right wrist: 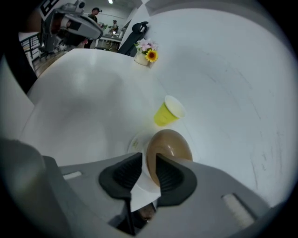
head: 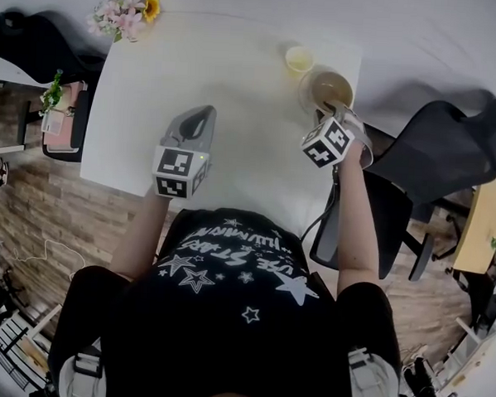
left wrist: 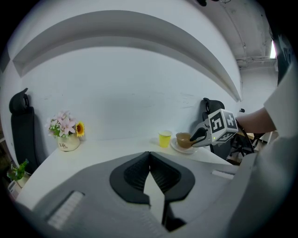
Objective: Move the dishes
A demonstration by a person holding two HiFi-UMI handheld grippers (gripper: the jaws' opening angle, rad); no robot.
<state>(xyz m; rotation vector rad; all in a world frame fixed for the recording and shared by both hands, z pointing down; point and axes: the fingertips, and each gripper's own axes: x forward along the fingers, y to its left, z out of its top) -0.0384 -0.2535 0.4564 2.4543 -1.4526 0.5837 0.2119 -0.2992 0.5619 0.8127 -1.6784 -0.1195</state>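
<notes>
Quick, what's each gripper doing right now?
Left gripper: closed, empty.
Right gripper: closed on the brown bowl at its rim.

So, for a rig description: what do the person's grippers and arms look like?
Both the left gripper and right gripper are light grey moulded shells with black ribbed pads lining the jaws. Each carries a white cube printed with black square markers. The person wears a black short-sleeved T-shirt with white stars and lettering.
</notes>
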